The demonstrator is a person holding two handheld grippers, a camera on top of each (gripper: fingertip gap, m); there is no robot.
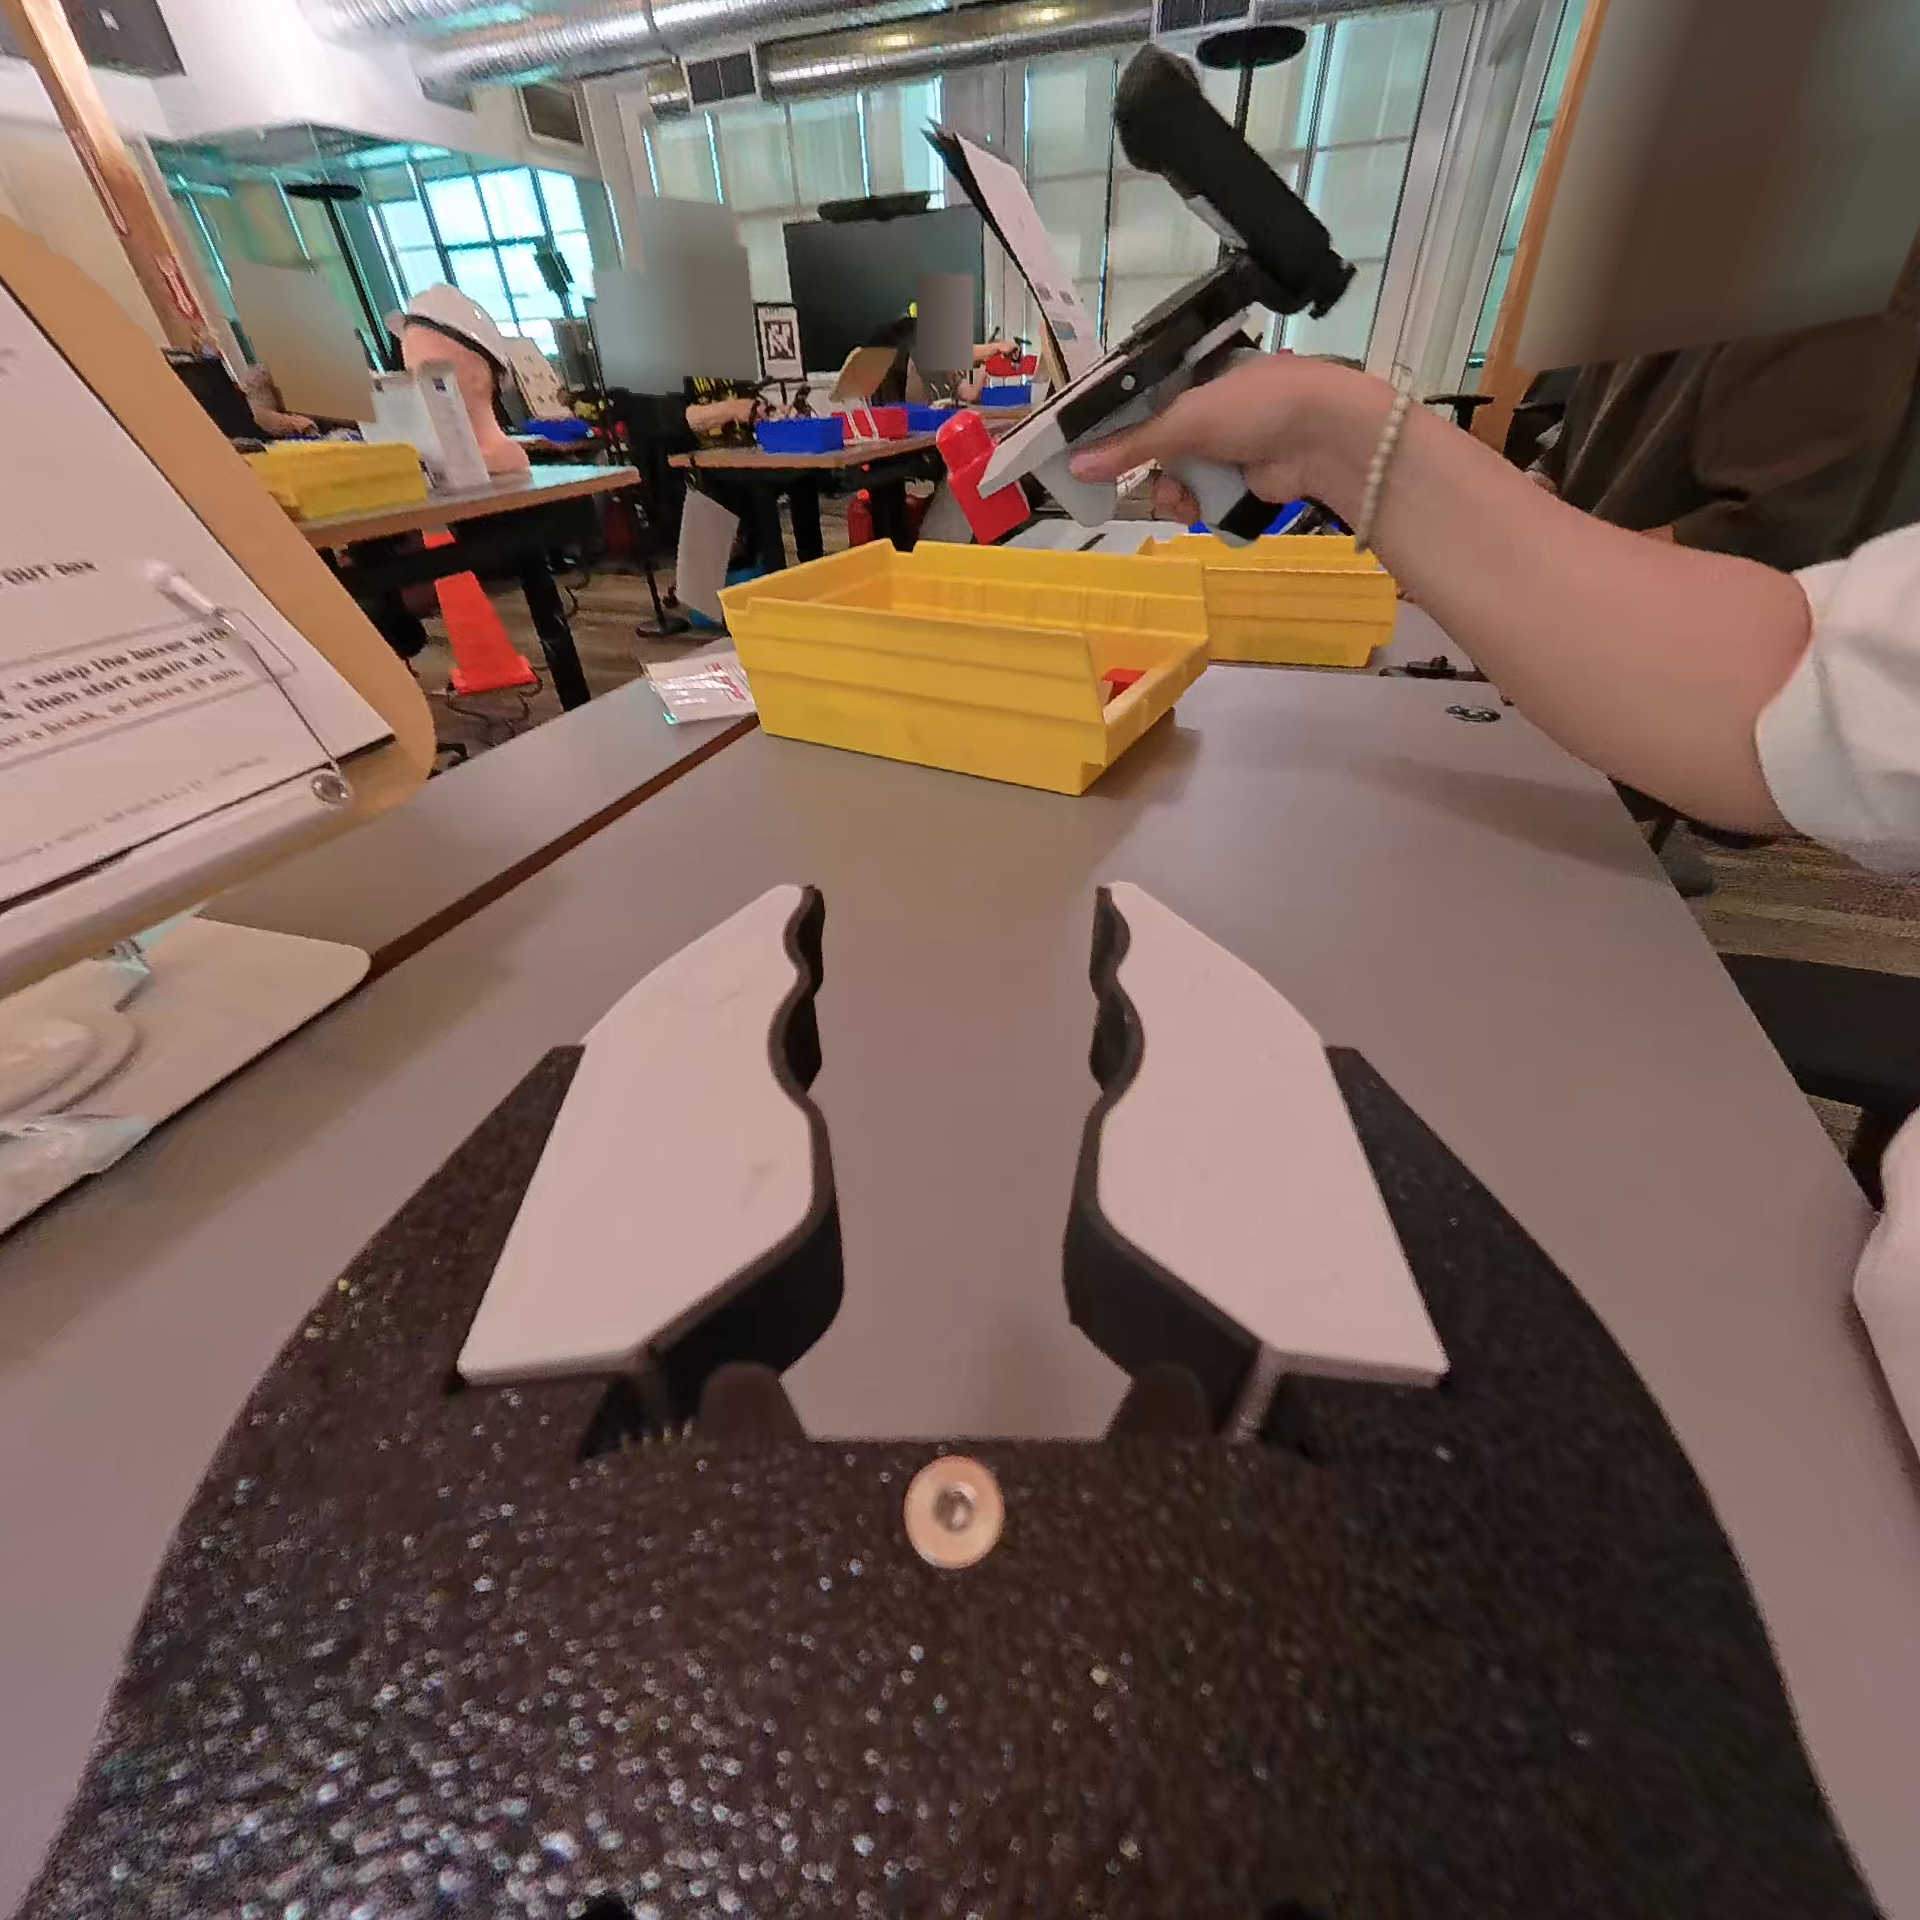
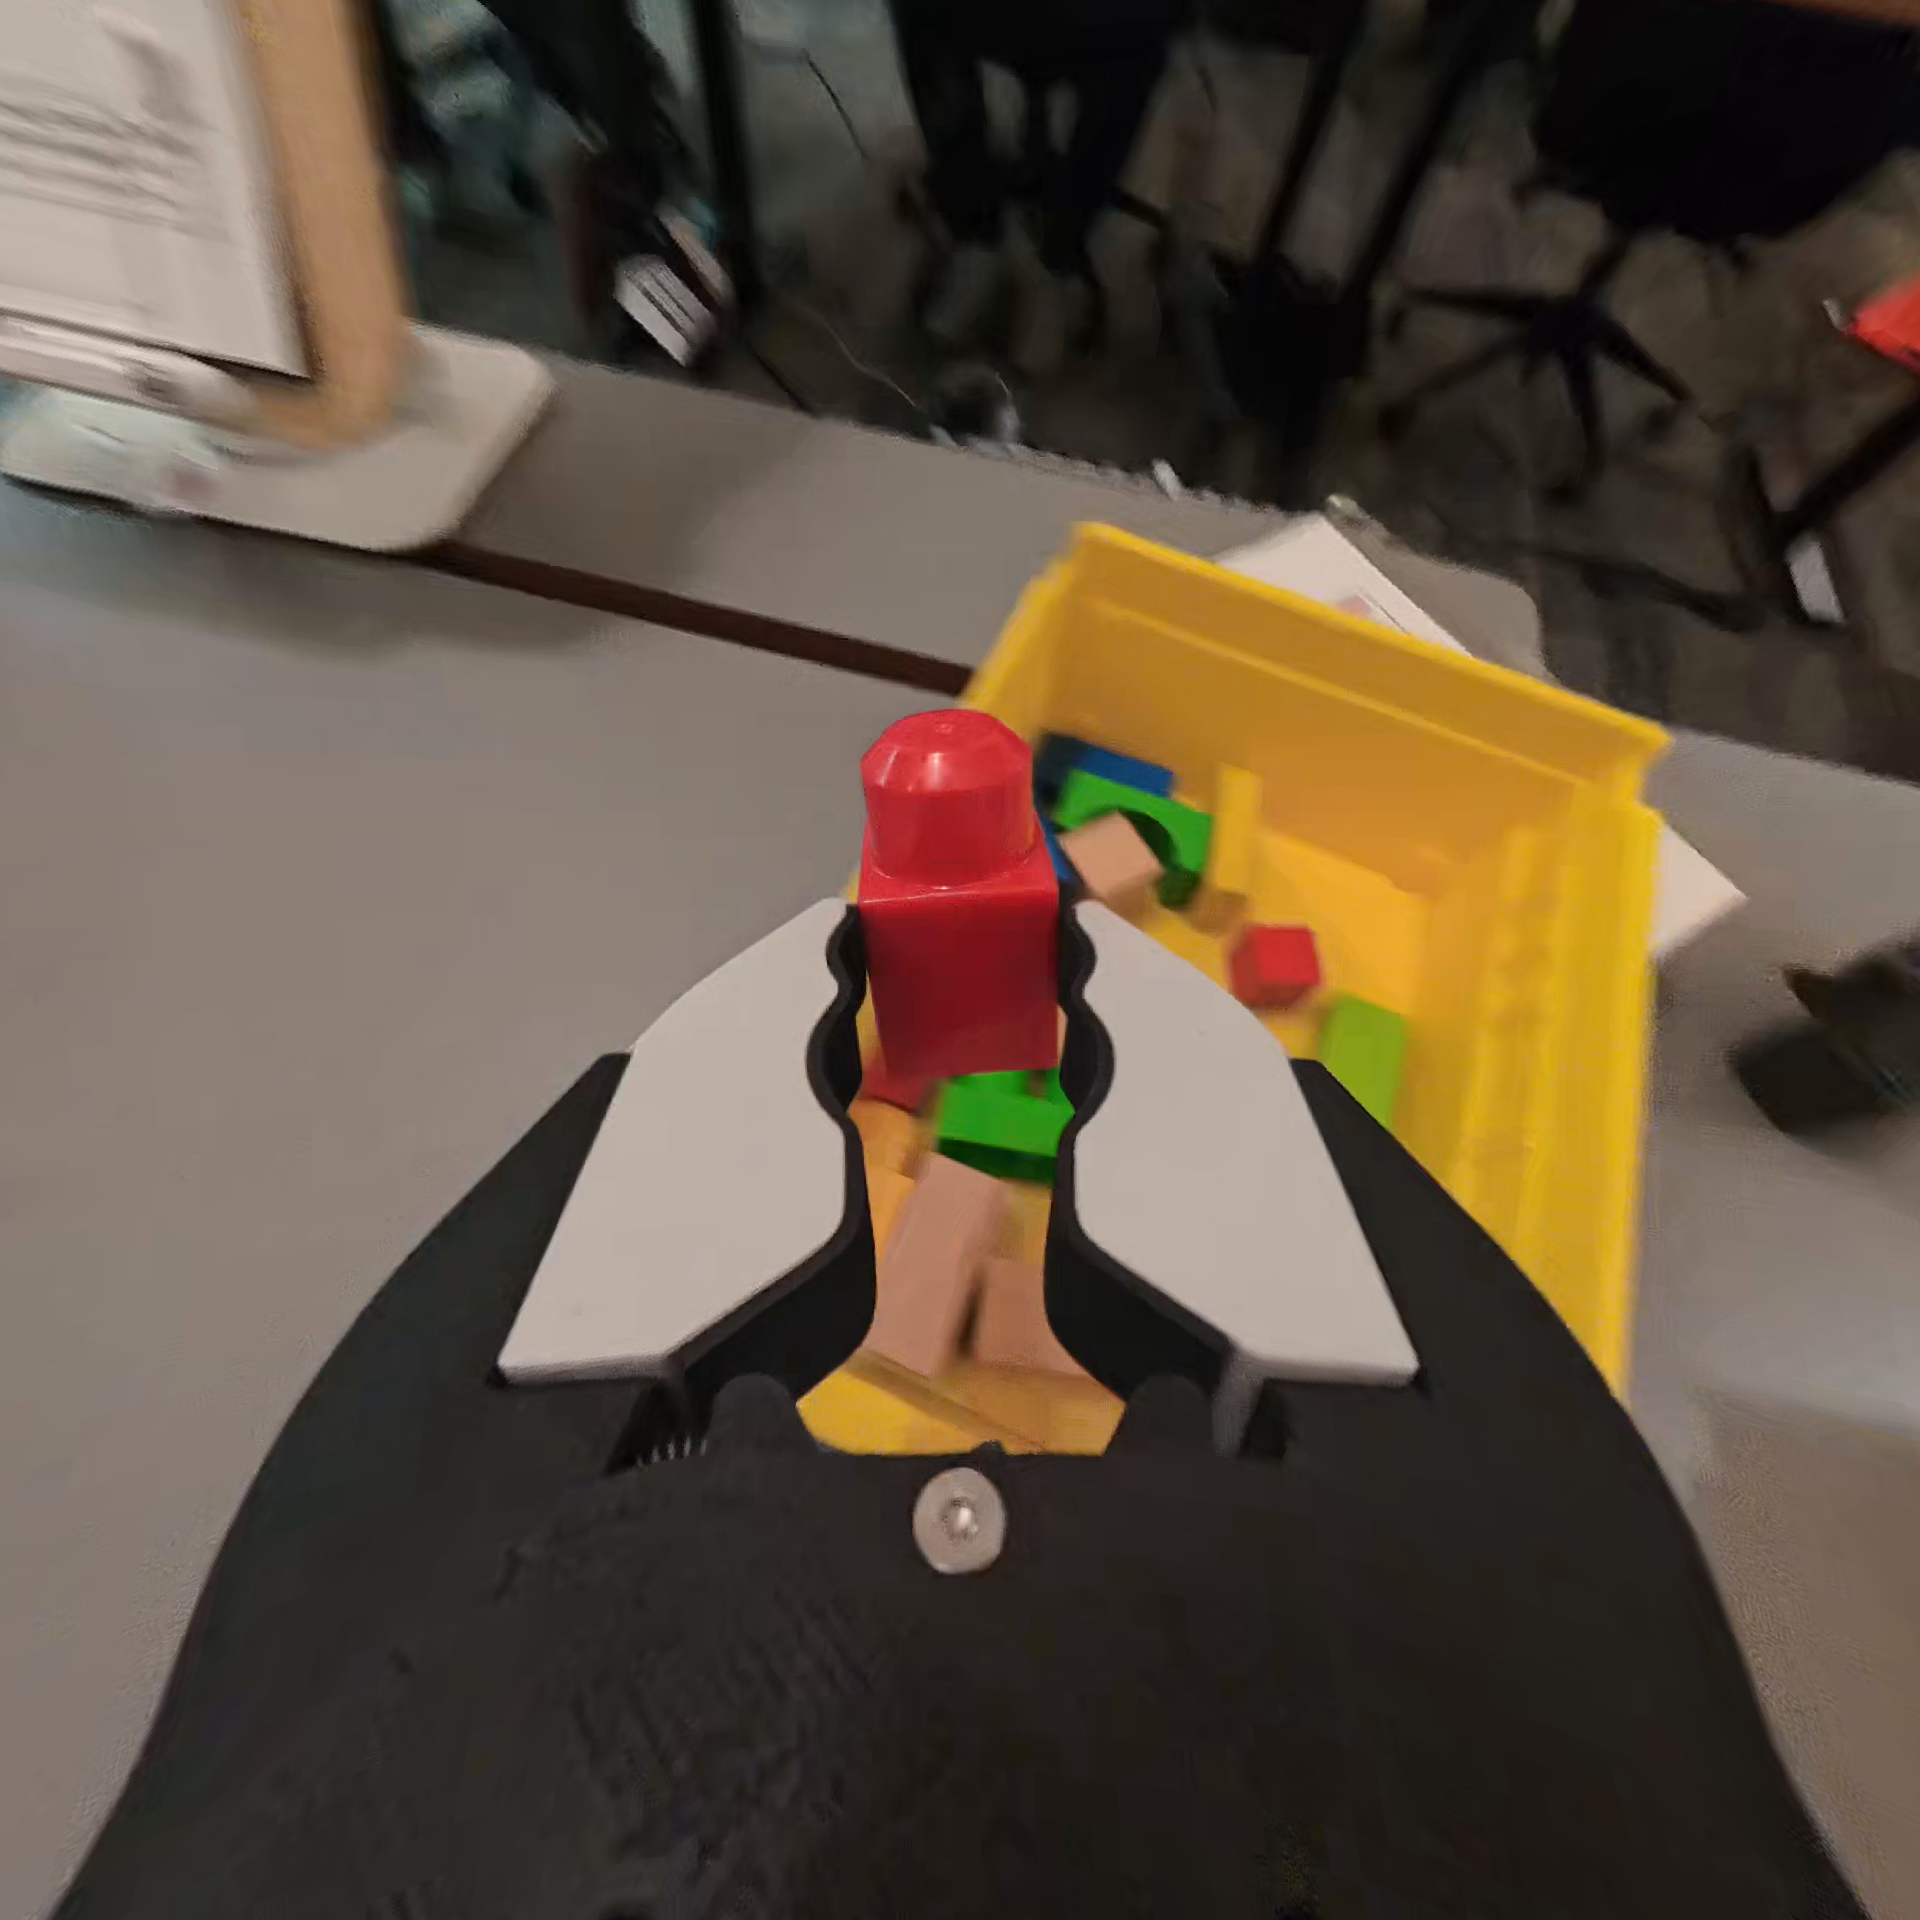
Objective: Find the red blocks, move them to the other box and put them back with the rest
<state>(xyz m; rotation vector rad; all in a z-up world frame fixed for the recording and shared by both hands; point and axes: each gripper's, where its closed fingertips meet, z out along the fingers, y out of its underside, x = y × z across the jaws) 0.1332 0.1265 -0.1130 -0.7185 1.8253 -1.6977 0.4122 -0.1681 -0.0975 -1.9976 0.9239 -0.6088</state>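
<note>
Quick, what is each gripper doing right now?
Left gripper: open, nothing between its fingers.
Right gripper: closed on a red block, above the yellow box.

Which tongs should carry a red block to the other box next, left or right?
Right, probably. The right tongs already pinch a red block above the yellow box of mixed blocks. The left tongs are open and empty over bare table.
</note>
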